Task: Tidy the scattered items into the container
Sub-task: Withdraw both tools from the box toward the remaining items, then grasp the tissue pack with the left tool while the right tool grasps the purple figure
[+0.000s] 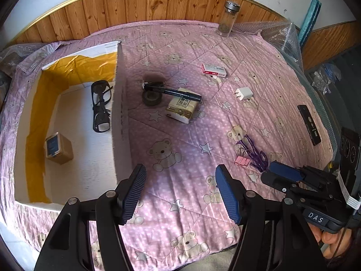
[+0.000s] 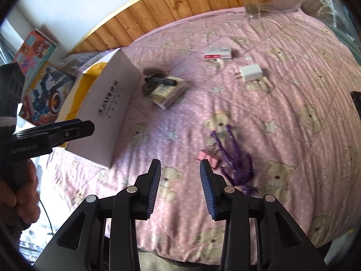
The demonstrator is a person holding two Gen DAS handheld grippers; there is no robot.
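box [image 1: 121, 122] — glasses [image 1: 101, 106] inside | left gripper [image 1: 180, 192] fingers apart, empty | right gripper [image 2: 180, 189] — same

- One white box [image 1: 121, 122] at the quilt's left edge, holding one pair of black glasses [image 1: 101, 106] and one small brown carton [image 1: 59, 148].
- One marker [image 1: 172, 92], one tape roll [image 1: 151, 98], one tissue pack [image 1: 181, 108].
- One staple box [image 1: 214, 69], one white charger [image 1: 244, 93], one black remote [image 1: 309, 124].
- One pink binder clip [image 1: 241, 160], one purple cord bundle [image 1: 255, 152].
- One glass bottle [image 1: 227, 19] at the far edge.
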